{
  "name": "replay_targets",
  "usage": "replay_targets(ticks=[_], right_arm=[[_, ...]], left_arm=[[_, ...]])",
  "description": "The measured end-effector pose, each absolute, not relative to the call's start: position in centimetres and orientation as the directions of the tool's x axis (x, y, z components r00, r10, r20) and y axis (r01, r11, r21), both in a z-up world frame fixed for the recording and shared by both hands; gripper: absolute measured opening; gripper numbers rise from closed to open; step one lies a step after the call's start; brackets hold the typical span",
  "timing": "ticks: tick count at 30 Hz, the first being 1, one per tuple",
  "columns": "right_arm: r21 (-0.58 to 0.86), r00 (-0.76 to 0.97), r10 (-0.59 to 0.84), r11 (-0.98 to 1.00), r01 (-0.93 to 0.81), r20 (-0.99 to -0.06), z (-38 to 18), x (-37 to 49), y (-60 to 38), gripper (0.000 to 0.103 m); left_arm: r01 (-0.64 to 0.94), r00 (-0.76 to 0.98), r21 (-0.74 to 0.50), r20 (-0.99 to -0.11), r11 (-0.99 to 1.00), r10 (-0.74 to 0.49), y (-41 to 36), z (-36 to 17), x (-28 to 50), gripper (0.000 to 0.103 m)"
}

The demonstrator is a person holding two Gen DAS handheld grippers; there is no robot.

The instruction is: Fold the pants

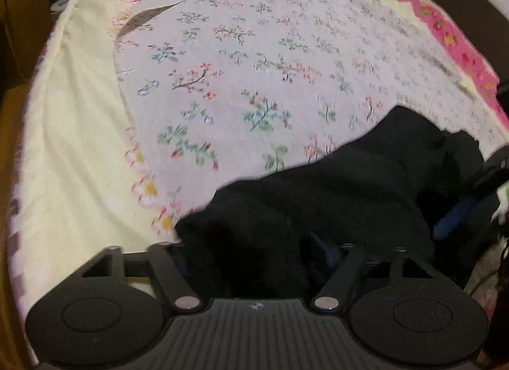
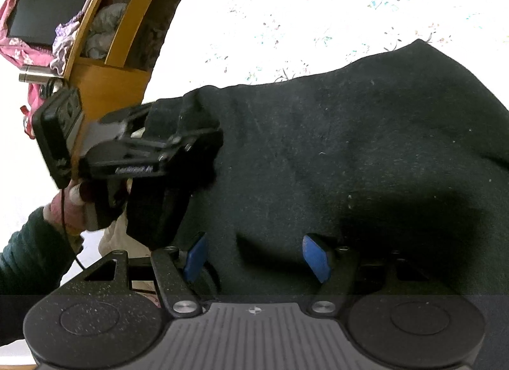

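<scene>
L gripper (image 1: 254, 249) tight on black pants (image 2: 350, 147); R gripper (image 2: 254, 257) grip unclear.

Floral bedsheet (image 1: 254, 61) over bed; pink-bordered cloth (image 1: 451, 36) at far edge; wooden shelf unit (image 2: 105, 83) holding bundled cloth (image 2: 105, 26).

A home bedroom: a bed (image 1: 79, 147) under a floral sheet (image 1: 254, 67) ahead of the claw, a cluttered wooden shelf (image 2: 105, 29) to its left.

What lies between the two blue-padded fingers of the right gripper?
Black fabric of the pants fills the gap between the right gripper's blue pads; nothing else lies there. The right wrist view shows this.
</scene>
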State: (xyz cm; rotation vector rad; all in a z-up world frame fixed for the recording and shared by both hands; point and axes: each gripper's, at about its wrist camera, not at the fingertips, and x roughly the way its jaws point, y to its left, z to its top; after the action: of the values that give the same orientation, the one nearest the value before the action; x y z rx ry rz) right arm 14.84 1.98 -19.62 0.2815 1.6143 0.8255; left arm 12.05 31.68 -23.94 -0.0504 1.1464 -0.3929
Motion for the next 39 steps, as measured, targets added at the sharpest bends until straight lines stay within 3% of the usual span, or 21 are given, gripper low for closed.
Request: replay_targets(ticks=[2,7,9,11,13,15,16,17,20,25,31,36,39], right_arm=[[0.650,-0.219,0.612,0.717,-0.254,-0.760,-19.6,14.8,1.5,0.055],[0.652,-0.199,0.621,0.724,-0.226,-0.758,-20.0,14.9,1.0,0.054],[0.657,-0.184,0.631,0.720,-0.224,-0.754,-19.7,14.9,0.9,0.054],[0.661,-0.174,0.638,0.713,-0.234,-0.750,-19.2,14.9,0.7,0.054],[0.656,-0.165,0.636,0.715,-0.242,-0.754,-19.1,14.8,0.4,0.054],[0.650,-0.151,0.634,0.722,-0.235,-0.759,-19.0,14.8,-0.3,0.054],[0.649,-0.138,0.635,0.726,-0.230,-0.760,-18.8,14.8,-0.8,0.054],[0.650,-0.129,0.639,0.726,-0.225,-0.759,-18.7,14.7,-1.1,0.054],[0.648,-0.100,0.643,0.733,-0.207,-0.759,-18.7,14.5,-2.4,0.054],[0.646,-0.072,0.646,0.740,-0.187,-0.760,-18.6,13.7,-3.2,0.051],[0.634,-0.003,0.644,0.751,-0.184,-0.765,-17.4,13.2,-4.4,0.051],[0.608,0.073,0.619,0.784,-0.125,-0.782,-17.0,12.6,-7.0,0.051],[0.603,0.112,0.612,0.790,-0.109,-0.783,-16.7,11.9,-8.1,0.051]], left_arm=[[0.294,0.352,-0.213,-0.882,0.932,-0.313,31.1,-23.1,11.2,0.057],[0.261,0.330,-0.253,-0.884,0.931,-0.333,31.4,-23.7,11.9,0.052],[0.218,0.295,-0.297,-0.888,0.930,-0.353,31.7,-24.9,12.5,0.060],[0.260,0.274,-0.302,-0.888,0.917,-0.370,31.0,-24.9,12.6,0.084],[0.331,0.269,-0.238,-0.904,0.913,-0.333,29.3,-24.8,12.1,0.087],[0.376,0.292,-0.151,-0.917,0.914,-0.272,28.0,-24.3,11.0,0.084],[0.365,0.308,-0.138,-0.915,0.921,-0.259,28.0,-23.9,10.6,0.076],[0.336,0.324,-0.138,-0.912,0.932,-0.251,28.2,-23.3,10.2,0.061],[0.249,0.371,-0.126,-0.904,0.960,-0.215,29.3,-21.8,9.9,0.042],[0.280,0.358,-0.027,-0.925,0.960,-0.130,27.8,-22.8,10.4,0.041],[0.253,0.316,-0.068,-0.937,0.965,-0.149,27.3,-24.1,11.1,0.045],[0.148,0.266,-0.210,-0.933,0.966,-0.243,29.3,-25.6,11.9,0.055],[0.188,0.275,-0.122,-0.946,0.975,-0.172,27.5,-24.7,11.5,0.050]])
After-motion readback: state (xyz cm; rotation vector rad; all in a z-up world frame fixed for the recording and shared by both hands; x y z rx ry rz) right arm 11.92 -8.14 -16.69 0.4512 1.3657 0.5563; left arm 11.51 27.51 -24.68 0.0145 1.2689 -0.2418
